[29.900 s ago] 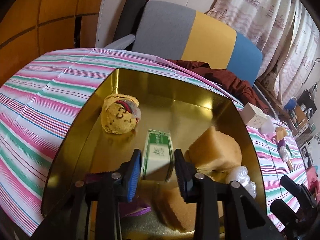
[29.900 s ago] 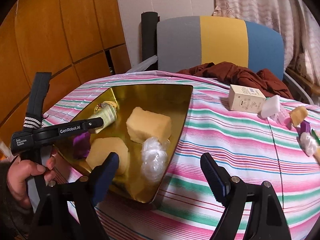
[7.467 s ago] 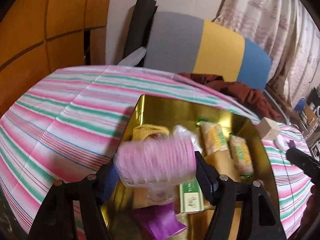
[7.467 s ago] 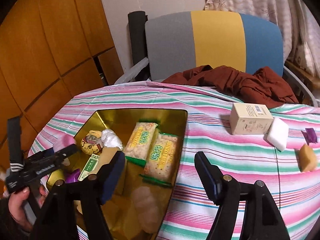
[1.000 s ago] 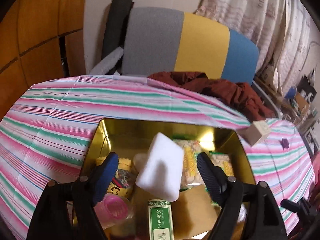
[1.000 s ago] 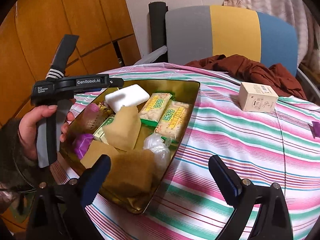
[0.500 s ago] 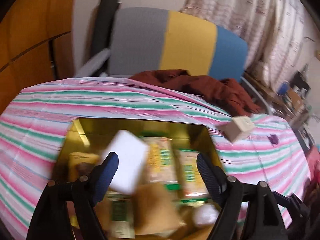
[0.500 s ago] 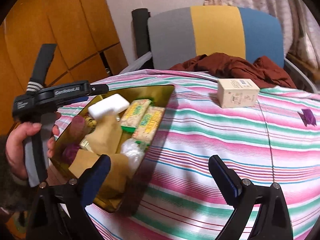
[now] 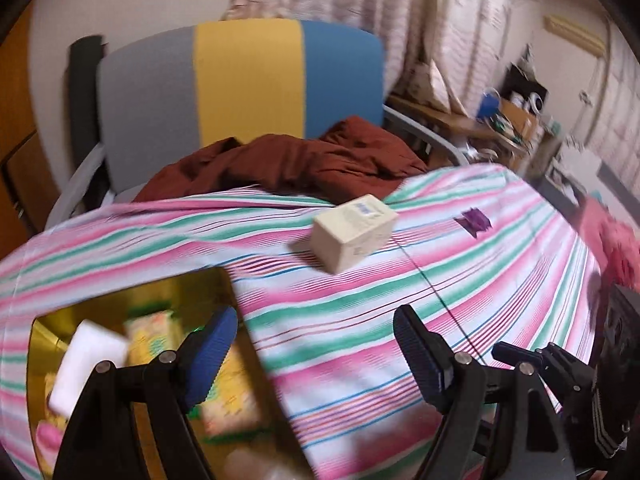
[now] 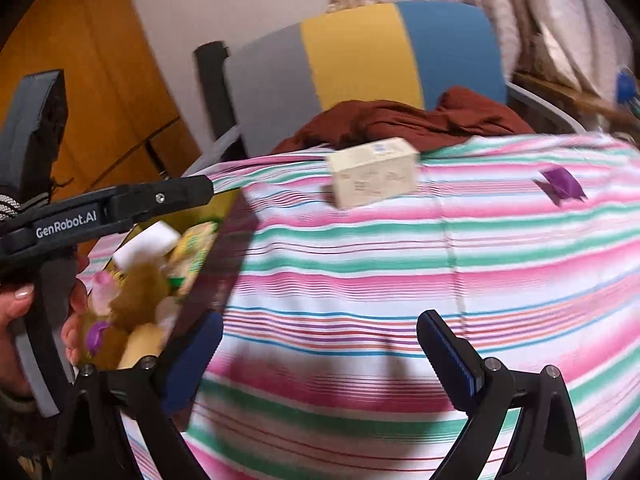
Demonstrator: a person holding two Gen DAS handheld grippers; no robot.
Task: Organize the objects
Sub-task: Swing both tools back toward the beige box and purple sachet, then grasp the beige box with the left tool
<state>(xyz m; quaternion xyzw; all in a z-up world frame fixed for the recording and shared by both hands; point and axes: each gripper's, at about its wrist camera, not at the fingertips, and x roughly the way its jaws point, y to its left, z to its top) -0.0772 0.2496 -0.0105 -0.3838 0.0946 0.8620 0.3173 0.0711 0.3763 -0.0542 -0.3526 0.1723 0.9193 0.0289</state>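
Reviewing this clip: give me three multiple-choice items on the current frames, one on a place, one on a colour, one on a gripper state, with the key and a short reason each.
1. Where is the cream box?
A. inside the gold tin
B. on the striped tablecloth, outside the tin
C. in the left gripper

2. What colour is the small scrap lying on the cloth beyond the box?
A. purple
B. orange
C. black

3. How does the right gripper stand?
A. shut on the box
B. shut on a sponge
C. open and empty

Key: 1 B, the box sits on the tablecloth apart from the gold tin; 2 A, it shows purple in both views; 3 C, its jaws are wide apart with only cloth between them.
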